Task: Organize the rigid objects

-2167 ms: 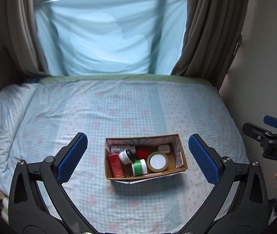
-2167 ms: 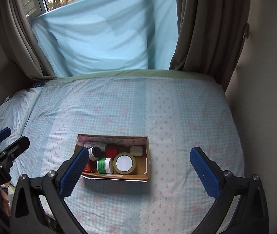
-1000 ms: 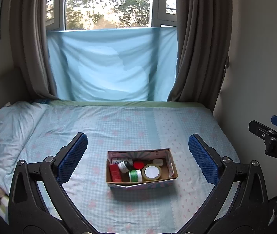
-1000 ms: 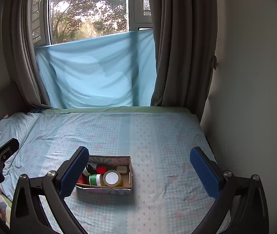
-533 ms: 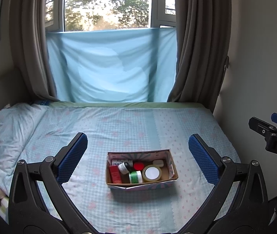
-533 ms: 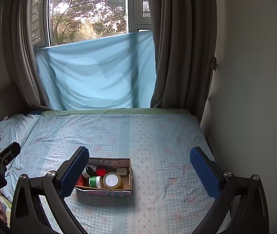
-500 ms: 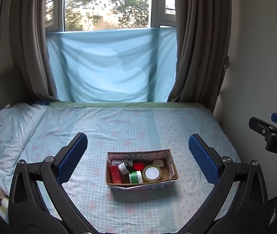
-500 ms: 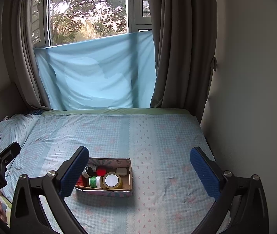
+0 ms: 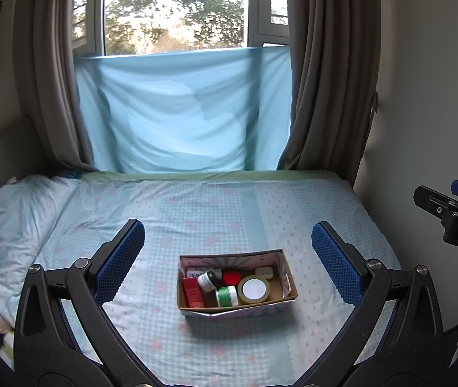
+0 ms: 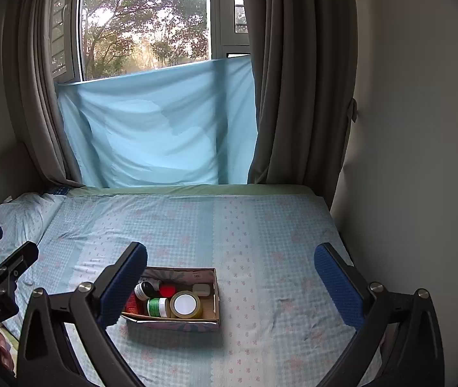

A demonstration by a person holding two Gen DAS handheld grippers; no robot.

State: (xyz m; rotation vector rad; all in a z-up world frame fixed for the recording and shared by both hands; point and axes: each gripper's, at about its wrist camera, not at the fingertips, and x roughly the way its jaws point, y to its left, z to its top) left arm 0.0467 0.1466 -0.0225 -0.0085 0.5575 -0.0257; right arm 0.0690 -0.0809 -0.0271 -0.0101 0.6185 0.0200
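A small cardboard box sits on the bed near its front edge. Inside lie a tape roll, a green-banded jar, a red carton, a red cap, a black-lidded bottle and a pale case. My left gripper is open, held well back from the box. My right gripper is open too, to the right of the box. Neither holds anything.
The bed carries a pale blue checked sheet, with a rumpled pillow at the left. A wall borders the right side. Grey curtains and a blue cloth hang at the far window.
Both grippers have drawn back and tilted up from the box, so the window now shows and the box looks smaller. Both stayed open; the box has not moved.
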